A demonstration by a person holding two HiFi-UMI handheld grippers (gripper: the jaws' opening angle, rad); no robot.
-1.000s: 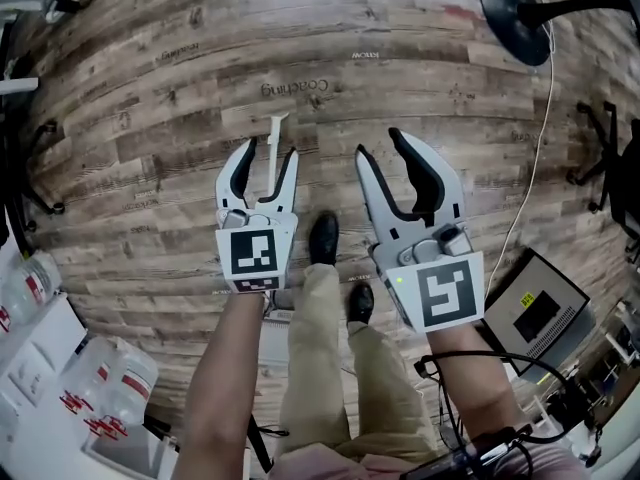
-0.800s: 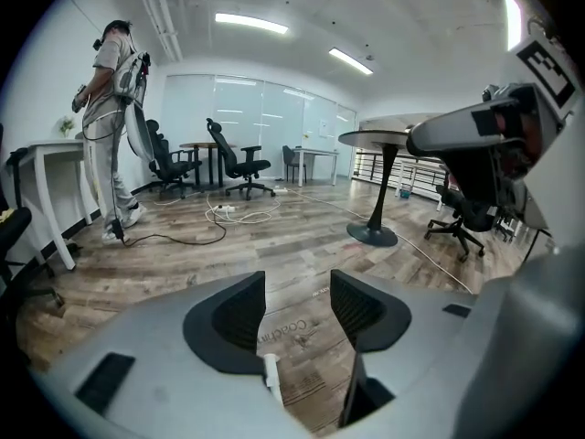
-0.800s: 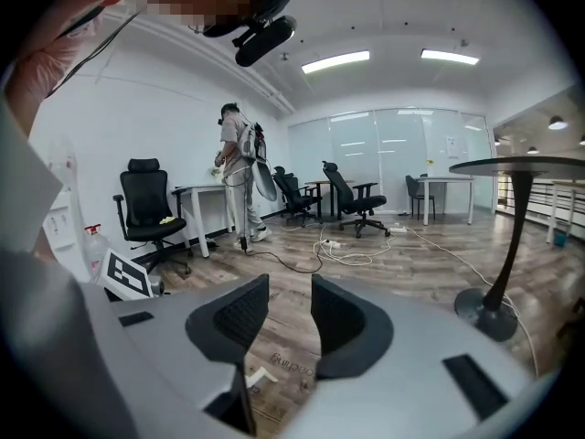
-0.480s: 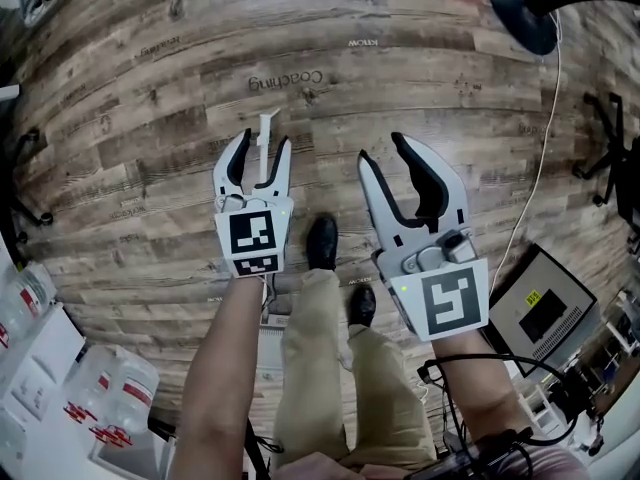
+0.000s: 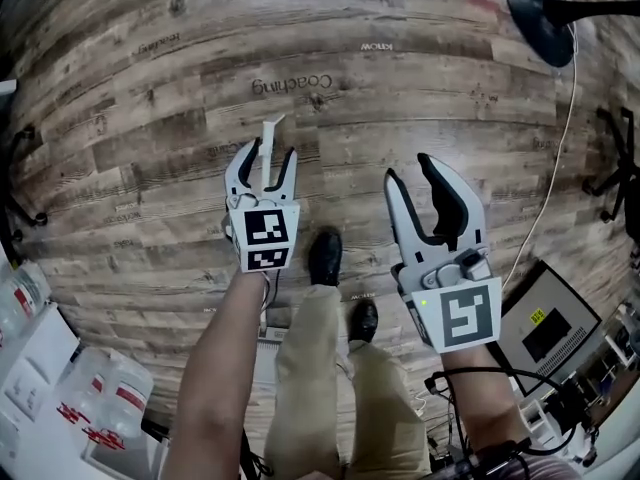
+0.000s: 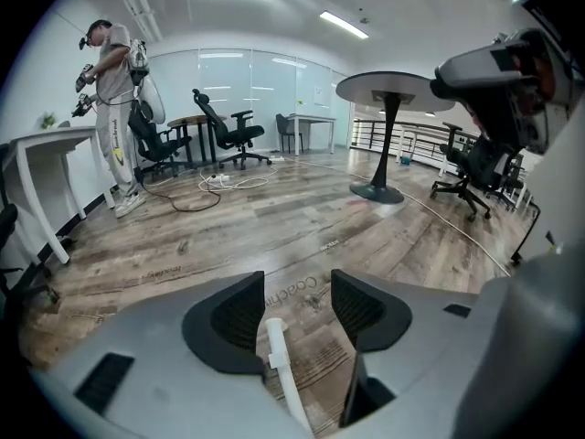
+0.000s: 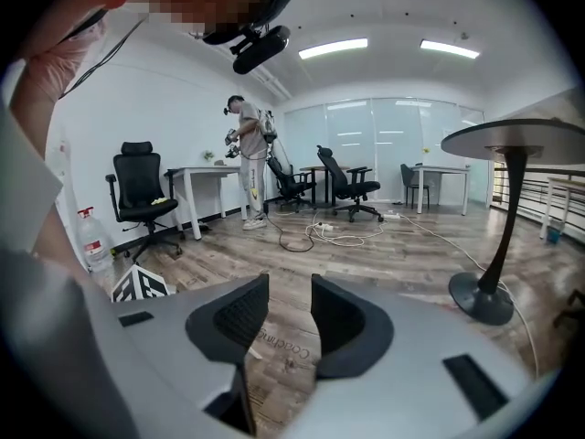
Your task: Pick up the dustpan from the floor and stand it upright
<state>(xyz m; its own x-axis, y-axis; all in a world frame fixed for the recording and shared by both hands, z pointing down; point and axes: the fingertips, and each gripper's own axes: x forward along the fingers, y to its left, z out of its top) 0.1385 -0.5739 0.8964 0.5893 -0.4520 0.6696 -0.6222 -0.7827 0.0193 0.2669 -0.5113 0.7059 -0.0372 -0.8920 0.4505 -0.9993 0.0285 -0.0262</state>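
Note:
The dustpan's thin white handle (image 5: 268,146) runs up between the jaws of my left gripper (image 5: 270,151), with its tip poking out beyond them. In the left gripper view the handle (image 6: 275,339) lies nearer the left pad, and a gap shows on both sides, so the gripper (image 6: 298,286) is open around it. The handle carries on below the gripper toward a white part (image 5: 268,346) beside the person's legs, mostly hidden by the left arm. My right gripper (image 5: 411,171) hangs open and holds nothing, to the right of the shoes.
Wood plank floor throughout. A black round table base (image 5: 540,13) stands at the top right, and a white cable (image 5: 552,138) runs down from it. A grey box with a screen (image 5: 545,320) is at the lower right and plastic bottles (image 5: 110,388) at the lower left. Another person (image 6: 111,108) stands far off.
The left jaws have narrowed around the white handle and moved slightly right. The right gripper has shifted to the right and lower in the view, still open.

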